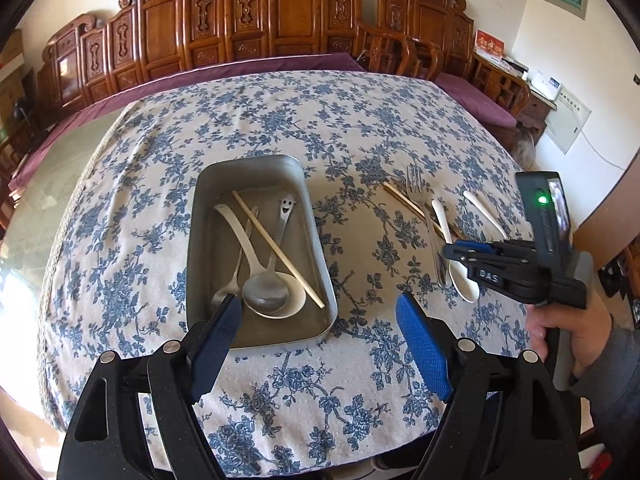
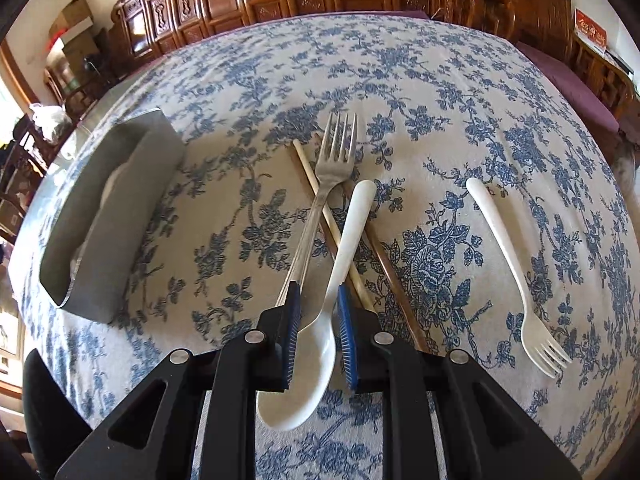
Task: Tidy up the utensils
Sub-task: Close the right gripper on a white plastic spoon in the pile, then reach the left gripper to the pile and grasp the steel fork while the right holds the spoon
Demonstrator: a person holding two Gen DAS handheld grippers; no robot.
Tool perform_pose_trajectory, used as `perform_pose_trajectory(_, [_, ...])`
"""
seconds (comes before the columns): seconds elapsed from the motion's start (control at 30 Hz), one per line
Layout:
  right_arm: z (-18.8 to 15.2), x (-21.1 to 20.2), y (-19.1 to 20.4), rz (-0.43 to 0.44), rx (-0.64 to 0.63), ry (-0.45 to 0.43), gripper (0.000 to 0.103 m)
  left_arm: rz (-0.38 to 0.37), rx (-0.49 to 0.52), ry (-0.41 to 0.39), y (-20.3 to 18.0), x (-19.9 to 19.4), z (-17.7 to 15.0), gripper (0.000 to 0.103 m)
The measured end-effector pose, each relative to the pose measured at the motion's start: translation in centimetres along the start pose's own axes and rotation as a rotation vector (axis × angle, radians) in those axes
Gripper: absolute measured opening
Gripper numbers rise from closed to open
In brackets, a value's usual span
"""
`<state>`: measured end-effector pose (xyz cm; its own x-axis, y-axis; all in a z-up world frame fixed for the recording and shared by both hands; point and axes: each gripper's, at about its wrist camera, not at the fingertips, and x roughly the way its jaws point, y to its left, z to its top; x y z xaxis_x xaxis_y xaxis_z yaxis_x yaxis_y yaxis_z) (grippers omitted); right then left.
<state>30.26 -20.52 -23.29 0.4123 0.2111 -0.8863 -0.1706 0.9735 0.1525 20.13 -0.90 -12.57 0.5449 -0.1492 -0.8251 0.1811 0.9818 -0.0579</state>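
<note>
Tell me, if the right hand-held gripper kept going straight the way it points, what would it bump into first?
Most likely the white spoon. The right hand-held gripper already has that spoon's neck between its blue fingertips, lying over a chopstick on the tablecloth. Whether the pads touch it yet is unclear.

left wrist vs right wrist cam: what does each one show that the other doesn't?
Left wrist only: the inside of the metal tray with a smiley spoon, a white spoon and a chopstick, plus the hand holding the right gripper.
Right wrist only: the tines of the white fork, and the right gripper's jaws straddling the white spoon on the cloth without clearly pressing it.
Both: the tray, metal fork, table chopstick and floral tablecloth.
</note>
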Motion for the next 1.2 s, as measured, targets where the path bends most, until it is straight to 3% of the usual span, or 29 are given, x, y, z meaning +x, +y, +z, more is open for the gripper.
perform_pose_trajectory(0.2, [0.7, 0.2, 0.4, -0.042, -0.011, 0.002, 0.021, -0.005, 0.000, 0.012, -0.2, 0.7, 0.0, 0.076])
perform_pose_trajectory(0.27, [0.6, 0.5, 0.2, -0.062, -0.010, 0.023, 0.012, -0.008, 0.003, 0.011, -0.4, 0.7, 0.0, 0.076])
perform_pose_trajectory(0.5, [0.1, 0.4, -0.1, -0.058, -0.018, 0.019, 0.010, -0.010, 0.011, 0.017, -0.8, 1.1, 0.2, 0.076])
perform_pose_trajectory(0.87, [0.2, -3.9, -0.9, 0.038, -0.018, -0.066, 0.008, -0.021, 0.033, 0.028, -2.9, 3.0, 1.2, 0.076])
perform_pose_trajectory(1.2, [-0.6, -6.3, -4.0, 0.085, -0.014, -0.101, 0.008, -0.038, 0.067, 0.055, -6.8, 6.8, 3.2, 0.076])
